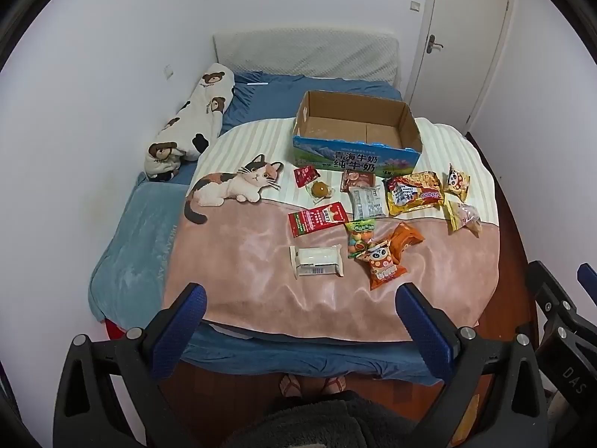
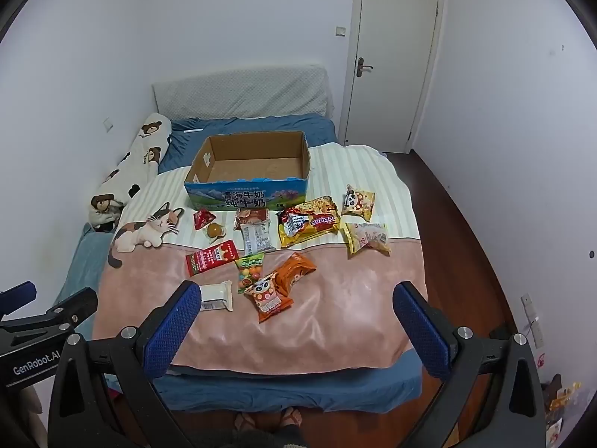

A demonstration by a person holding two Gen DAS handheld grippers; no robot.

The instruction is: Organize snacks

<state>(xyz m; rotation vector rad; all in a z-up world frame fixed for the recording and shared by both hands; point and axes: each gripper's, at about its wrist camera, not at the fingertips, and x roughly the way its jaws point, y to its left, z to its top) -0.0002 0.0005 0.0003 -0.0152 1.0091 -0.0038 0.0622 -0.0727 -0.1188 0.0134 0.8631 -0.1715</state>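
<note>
Both grippers, left gripper (image 1: 300, 311) and right gripper (image 2: 296, 311), spread wide, holding nothing. Snack packets (image 2: 270, 296) scattered near; empty carton (image 2: 246, 196) far. Advise: lift nearest packets first, singly.

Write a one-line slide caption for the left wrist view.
Open left tongs hover at the bed's foot; snack packets lie scattered on the cat blanket before an empty cardboard box.
</note>
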